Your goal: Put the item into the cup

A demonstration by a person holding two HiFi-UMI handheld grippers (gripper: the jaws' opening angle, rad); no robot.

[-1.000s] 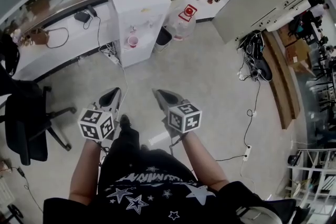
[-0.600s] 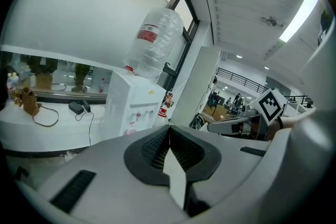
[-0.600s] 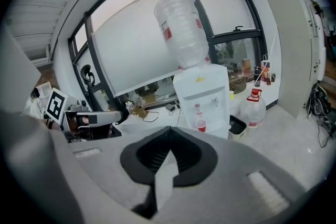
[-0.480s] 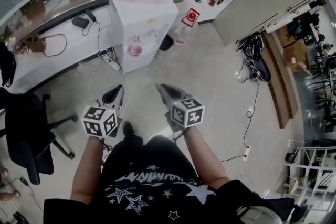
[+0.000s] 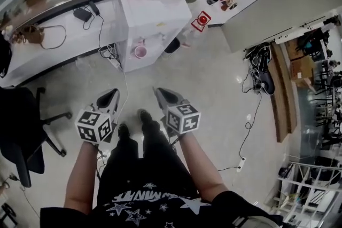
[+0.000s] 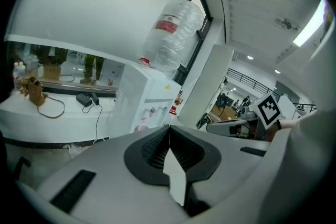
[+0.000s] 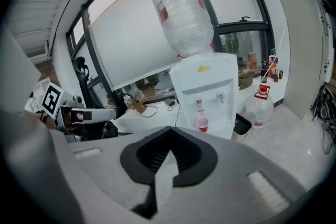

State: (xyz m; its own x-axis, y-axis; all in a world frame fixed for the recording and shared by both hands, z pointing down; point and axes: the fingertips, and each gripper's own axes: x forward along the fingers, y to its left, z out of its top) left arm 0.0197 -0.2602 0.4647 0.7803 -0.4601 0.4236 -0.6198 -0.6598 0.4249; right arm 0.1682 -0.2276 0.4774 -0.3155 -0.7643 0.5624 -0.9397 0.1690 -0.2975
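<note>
In the head view we hold the left gripper (image 5: 108, 97) and the right gripper (image 5: 164, 95) side by side over the floor, well apart from the water dispenser (image 5: 149, 24). The pink cup (image 5: 140, 51) stands in its niche.

In the left gripper view our jaws are pressed together (nothing between them), with the cup beyond.

In the right gripper view the jaws are likewise closed and empty, and the cup sits under the dispenser's taps.

A small pink cup (image 5: 140, 51) stands upright, mouth open. It sits in the white dispenser's (image 5: 152, 18) recess, upper centre of the frame.
</note>
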